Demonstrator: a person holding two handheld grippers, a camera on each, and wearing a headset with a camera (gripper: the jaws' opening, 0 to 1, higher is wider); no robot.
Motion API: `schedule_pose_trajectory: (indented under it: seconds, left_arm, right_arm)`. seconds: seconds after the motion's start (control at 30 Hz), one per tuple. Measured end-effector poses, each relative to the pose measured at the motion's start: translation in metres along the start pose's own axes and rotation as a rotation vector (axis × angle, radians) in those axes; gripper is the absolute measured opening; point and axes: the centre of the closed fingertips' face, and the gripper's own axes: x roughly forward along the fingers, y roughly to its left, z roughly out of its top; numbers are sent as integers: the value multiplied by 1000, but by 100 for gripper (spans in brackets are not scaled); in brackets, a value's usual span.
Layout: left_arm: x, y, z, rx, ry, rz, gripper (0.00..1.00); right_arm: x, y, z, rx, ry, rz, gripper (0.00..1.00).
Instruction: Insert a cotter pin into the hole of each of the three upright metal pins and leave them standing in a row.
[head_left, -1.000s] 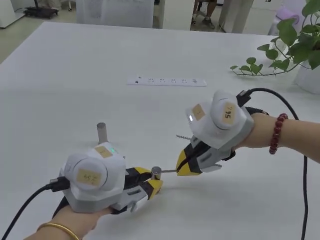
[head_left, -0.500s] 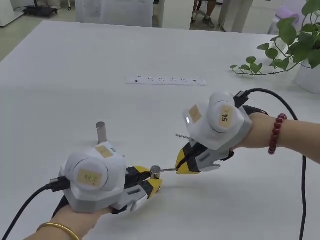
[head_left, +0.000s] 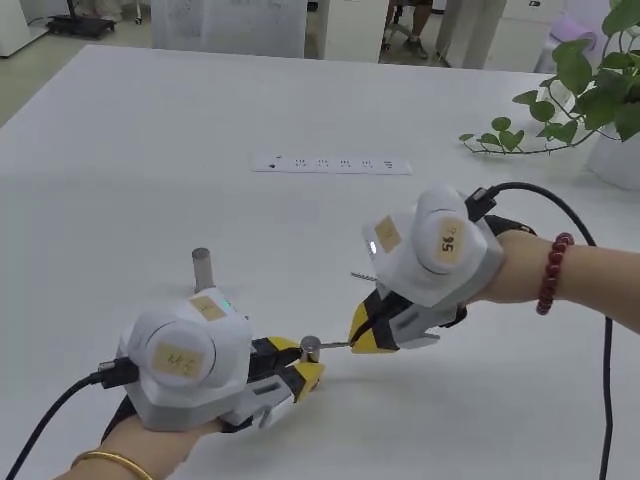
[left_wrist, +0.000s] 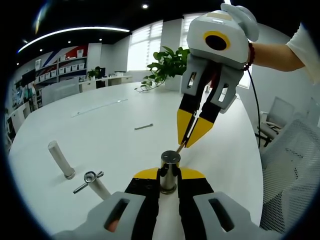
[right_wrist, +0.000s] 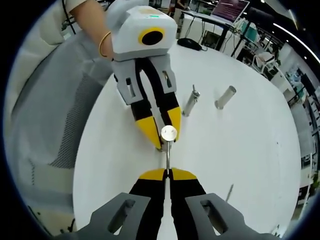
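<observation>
Yellow-tipped left gripper (head_left: 303, 359) clamps stubby silver metal pin (left_wrist: 169, 170) by its shank; right gripper (head_left: 362, 338) pinches thin wire cotter pin (right_wrist: 168, 150). Looks light, springy, slippery; best gripped near its head.

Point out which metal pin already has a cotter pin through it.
The free pin nearest the left claw: a cotter pin crosses its top. The farther pin is bare, and the clamped one is unfinished.

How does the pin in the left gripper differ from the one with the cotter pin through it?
The left gripper clamps the first pin; the second pin stands free. The second has its cotter pin through its head; the first has the held cotter pin just at its top, in the right gripper. Both are grey metal.
</observation>
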Motion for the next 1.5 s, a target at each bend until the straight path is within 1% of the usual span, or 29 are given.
schedule_pose_trajectory:
  seconds: [0.03,0.07,0.2,0.23,0.27,0.33,0.53,0.83,0.97,1.3,1.5]
  left_arm:
    - [0,0,0,1,-1,1,11]
    - [0,0,0,2,-1,2,11]
    - [0,0,1,1,0,1,11]
    - [0,0,1,2,0,0,11]
    - [0,-1,1,2,0,-2,11]
    - [0,-1,0,3,0,-4,11]
    - [0,-2,1,0,-1,-4,11]
    - [1,-1,1,-15,-7,-6,11]
    - [1,-1,0,-27,-11,-6,12]
    - [2,0,-1,-98,-29,-17,12]
    - [2,0,-2,-110,-32,-19,12]
  right_arm:
    - [-1,1,1,20,-6,6,3]
    - [0,0,1,22,-7,4,3]
    - [1,1,1,4,-4,-2,3]
    - [1,1,4,9,-19,-1,3]
    - [2,2,6,15,-24,4,3]
    - [4,2,7,1,-17,1,3]
    - [6,0,9,-6,-17,1,3]
    - [8,0,13,2,-27,-3,3]
    - [10,0,16,6,-33,-4,3]
    - [11,0,21,16,-42,-2,3]
    - [12,0,22,22,-48,-2,3]
